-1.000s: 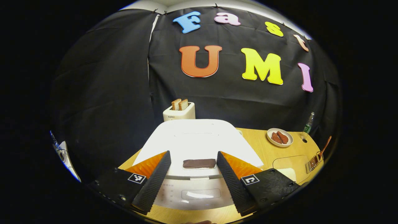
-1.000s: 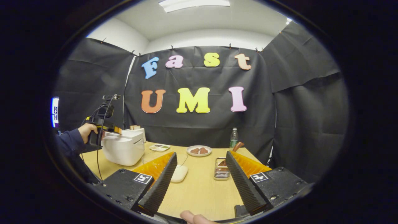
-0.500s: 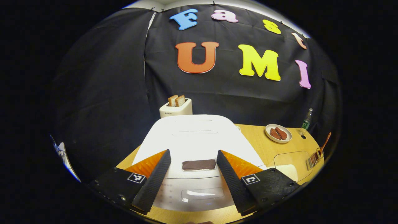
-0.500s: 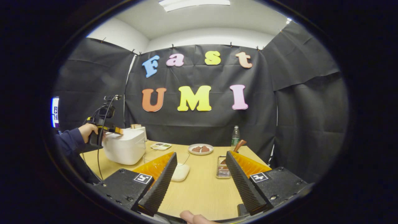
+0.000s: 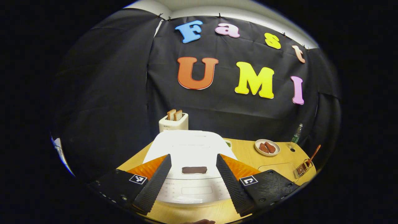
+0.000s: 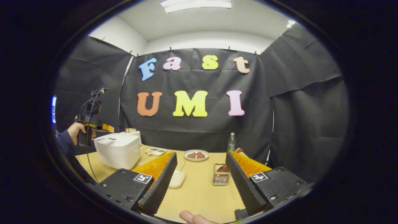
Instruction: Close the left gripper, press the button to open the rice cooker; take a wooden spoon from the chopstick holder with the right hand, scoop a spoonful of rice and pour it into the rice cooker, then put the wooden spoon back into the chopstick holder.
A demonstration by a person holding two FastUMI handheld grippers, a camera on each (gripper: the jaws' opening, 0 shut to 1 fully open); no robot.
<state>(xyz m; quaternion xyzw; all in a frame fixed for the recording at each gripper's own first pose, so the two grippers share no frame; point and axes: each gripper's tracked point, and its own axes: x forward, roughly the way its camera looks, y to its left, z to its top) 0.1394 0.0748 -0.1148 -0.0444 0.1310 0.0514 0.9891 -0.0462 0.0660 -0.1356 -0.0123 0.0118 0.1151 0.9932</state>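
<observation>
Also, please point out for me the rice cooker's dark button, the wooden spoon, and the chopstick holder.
button (image 5: 194,170), left gripper view, middle of its dark face.
wooden spoon (image 5: 313,154), left gripper view, on its handle.
chopstick holder (image 6: 221,179), right gripper view, on its front wall.

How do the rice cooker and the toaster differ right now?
1. Size: the rice cooker is wide and low; the toaster is narrower and upright.
2. Top: the rice cooker's lid is shut, with a dark button at its front edge; the toaster's top is open, with two toast slices sticking up.
3. Place: the rice cooker sits nearer the left gripper; the toaster stands behind it.
Shared: both are white and stand on the table.
</observation>
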